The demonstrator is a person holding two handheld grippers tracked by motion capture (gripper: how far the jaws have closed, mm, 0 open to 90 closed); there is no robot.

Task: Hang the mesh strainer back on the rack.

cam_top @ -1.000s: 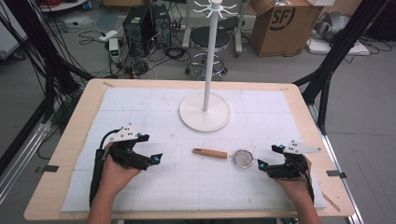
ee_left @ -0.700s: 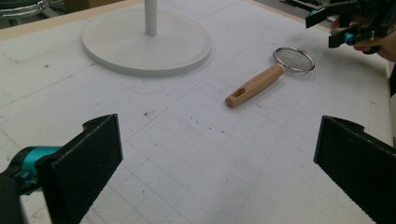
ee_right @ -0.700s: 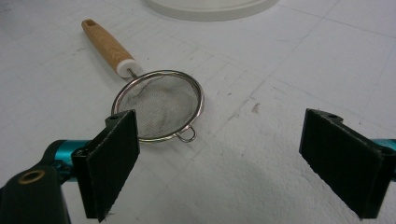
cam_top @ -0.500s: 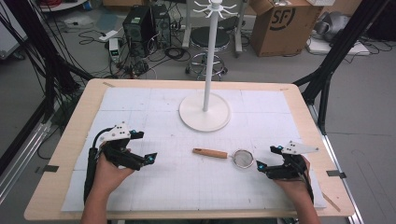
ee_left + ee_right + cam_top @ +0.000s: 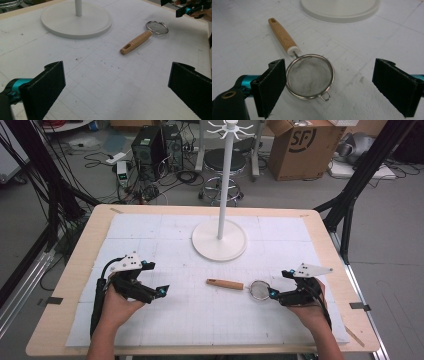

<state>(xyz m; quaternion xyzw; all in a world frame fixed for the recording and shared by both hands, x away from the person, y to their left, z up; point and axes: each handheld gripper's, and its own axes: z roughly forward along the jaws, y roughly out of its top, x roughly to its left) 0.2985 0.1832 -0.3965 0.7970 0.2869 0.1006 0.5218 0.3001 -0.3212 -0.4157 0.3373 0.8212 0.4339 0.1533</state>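
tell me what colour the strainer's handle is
Light wood-brown with a white collar by the mesh; the strainer's handle shows best in the right gripper view.

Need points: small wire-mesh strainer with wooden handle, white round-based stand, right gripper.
Small wire-mesh strainer with wooden handle (image 5: 308, 76): right gripper view, on the mesh bowl.
White round-based stand (image 5: 219, 245): high view, on the flat disc base.
Right gripper (image 5: 273, 293): high view, midway between its fingertips, jaws open beside the strainer's rim.

Each bare-armed hand carries a black gripper, the left gripper (image 5: 159, 292) at lower left and the right gripper (image 5: 274, 293) at lower right, both with teal accents, flat black pads (image 5: 51, 85), grey three-cornered top plates and trailing black cables.
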